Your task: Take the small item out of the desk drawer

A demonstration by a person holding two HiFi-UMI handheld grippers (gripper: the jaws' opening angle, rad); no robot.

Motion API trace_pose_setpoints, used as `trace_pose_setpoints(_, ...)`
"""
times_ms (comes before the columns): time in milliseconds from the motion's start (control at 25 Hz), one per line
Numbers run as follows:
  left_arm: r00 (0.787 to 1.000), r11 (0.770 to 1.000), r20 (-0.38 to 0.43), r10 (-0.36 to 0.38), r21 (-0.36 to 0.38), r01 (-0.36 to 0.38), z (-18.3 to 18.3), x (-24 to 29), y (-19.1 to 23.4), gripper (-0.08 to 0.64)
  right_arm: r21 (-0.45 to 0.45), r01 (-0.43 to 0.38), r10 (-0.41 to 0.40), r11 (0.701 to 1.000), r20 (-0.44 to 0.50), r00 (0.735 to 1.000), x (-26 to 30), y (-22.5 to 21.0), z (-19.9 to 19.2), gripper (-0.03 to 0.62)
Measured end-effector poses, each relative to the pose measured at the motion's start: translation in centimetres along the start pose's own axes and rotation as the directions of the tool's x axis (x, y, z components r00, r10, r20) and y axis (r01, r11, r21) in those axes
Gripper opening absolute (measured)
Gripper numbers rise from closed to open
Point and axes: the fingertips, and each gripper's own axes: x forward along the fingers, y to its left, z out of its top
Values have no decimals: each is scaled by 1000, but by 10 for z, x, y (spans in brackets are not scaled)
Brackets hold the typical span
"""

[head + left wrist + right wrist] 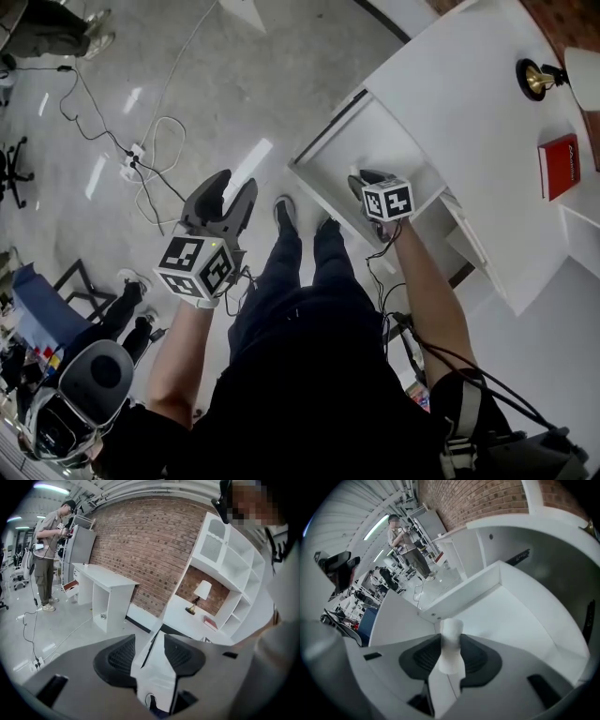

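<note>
Counts: 2 hand-held grippers, 1 open drawer (375, 131), 1 small white item (451, 634), 1 lamp (541, 77), 1 red book (560, 166), and 2 white desks.

The right hand-held gripper (450, 655) is clamped on the small white item, both pads pressing its sides and the rounded top sticking out past the jaw tips. Item sits over the drawer's white inside, near the front wall. Can't tell if it touches the drawer floor.

The left hand-held gripper (151, 654) has its jaws apart w/ nothing btw them. It is held off to the side of the drawer, above the floor.

View differences:
- Only the right gripper view shows the item. In head view the marker cube covers it.
- Only head view shows both grippers at once, plus the cables (155, 141) on the floor.
- Left gripper view alone shows the second desk (110, 581) by the brick wall, and the shelf unit (234, 559) above the desk (469, 84) w/ lamp & book.
- 1 person (47, 550) stands in the bg of both gripper views.
</note>
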Motion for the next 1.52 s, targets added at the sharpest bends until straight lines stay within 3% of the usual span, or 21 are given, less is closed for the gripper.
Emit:
trace_pose_setpoints(280,997,997,55,-62,53,59,35,-6,-26,192,-9,119,-115,993,193,974,-68,1,36,124)
trace_pose_setpoints(600,987,990,121,-108,105,96,71,-16,-48,192,19,250,-238,968,383,893,-154,11,60,124)
trace_pose_setpoints(760,981,986,142,-129,123,112,83,-24,-53,192,43,307,-290,951,469,834,-200,22,73,124)
trace_pose_setpoints(1040,965,970,172,-197,176,167,103,-34,-72,192,125,383,-377,915,598,708,-276,35,87,124)
trace_pose_setpoints(1520,939,930,157,-306,258,260,122,-37,-94,192,321,458,-548,829,633,548,-363,12,71,124)
